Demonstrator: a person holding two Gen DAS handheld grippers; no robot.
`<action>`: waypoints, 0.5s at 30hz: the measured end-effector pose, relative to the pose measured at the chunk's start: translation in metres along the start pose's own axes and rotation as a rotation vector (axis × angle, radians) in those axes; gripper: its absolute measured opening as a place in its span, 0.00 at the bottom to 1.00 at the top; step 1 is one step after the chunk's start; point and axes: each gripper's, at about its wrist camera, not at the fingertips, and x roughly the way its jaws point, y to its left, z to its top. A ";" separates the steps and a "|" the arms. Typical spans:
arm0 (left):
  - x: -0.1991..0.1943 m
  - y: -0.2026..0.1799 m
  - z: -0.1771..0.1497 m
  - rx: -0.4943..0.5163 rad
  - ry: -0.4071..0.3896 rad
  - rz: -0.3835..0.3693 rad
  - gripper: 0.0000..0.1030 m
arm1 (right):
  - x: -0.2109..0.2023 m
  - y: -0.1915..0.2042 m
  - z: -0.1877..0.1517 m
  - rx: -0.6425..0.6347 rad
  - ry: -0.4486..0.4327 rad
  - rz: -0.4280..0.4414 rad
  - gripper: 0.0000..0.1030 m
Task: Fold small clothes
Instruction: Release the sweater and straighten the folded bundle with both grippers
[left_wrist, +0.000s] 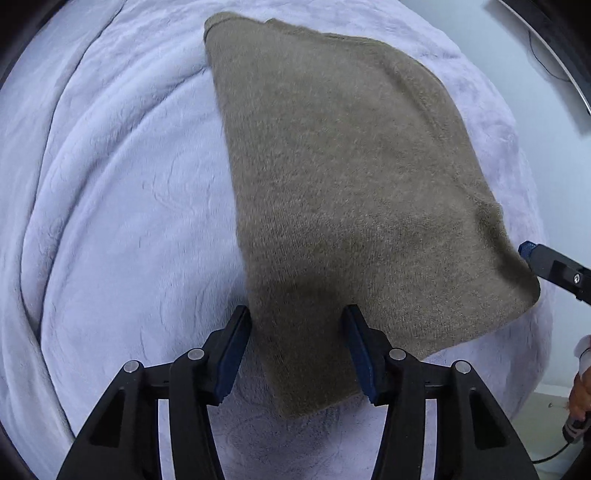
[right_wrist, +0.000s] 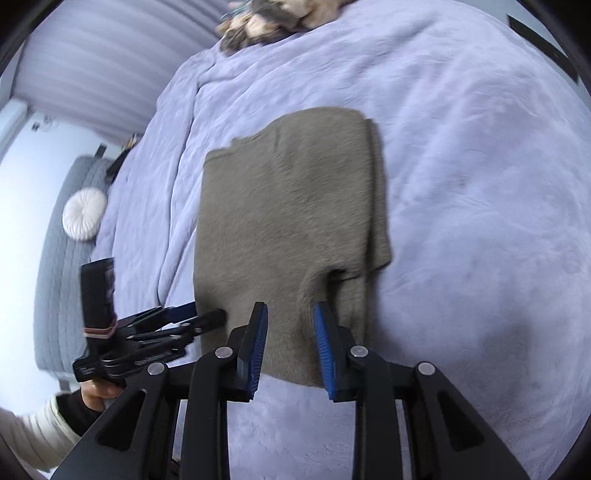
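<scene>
An olive-brown knitted garment (left_wrist: 351, 177) lies folded into a flat rectangle on a lavender fleece blanket (left_wrist: 129, 192). My left gripper (left_wrist: 297, 325) points steeply down over its near corner. The jaws stand apart, one finger at the cloth's left edge and the other over the cloth, which lies flat between them. In the right wrist view the garment (right_wrist: 288, 206) has a small raised wrinkle near my right gripper (right_wrist: 290, 321). Its blue pads are apart above the near edge and do not press the cloth. The right gripper's tip (left_wrist: 532, 254) shows beside the garment's right edge. The left gripper (right_wrist: 207, 317) touches the garment's left edge.
A heap of other clothes (right_wrist: 277, 14) lies at the far end of the blanket (right_wrist: 461, 184). A round white cushion (right_wrist: 85, 214) rests on a grey quilted piece (right_wrist: 55, 280) to the left. A hand in a white sleeve (right_wrist: 37, 428) holds the left gripper. Thick blanket folds (left_wrist: 33, 221) run along the left.
</scene>
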 end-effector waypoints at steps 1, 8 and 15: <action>-0.001 0.002 -0.002 -0.021 -0.003 -0.012 0.53 | 0.006 0.006 0.000 -0.022 0.010 -0.008 0.26; -0.009 0.003 -0.010 -0.031 -0.001 0.023 0.61 | 0.047 -0.018 -0.018 -0.081 0.128 -0.241 0.13; -0.039 0.012 -0.012 -0.094 -0.061 0.112 0.61 | 0.021 -0.047 -0.022 0.091 0.075 -0.176 0.18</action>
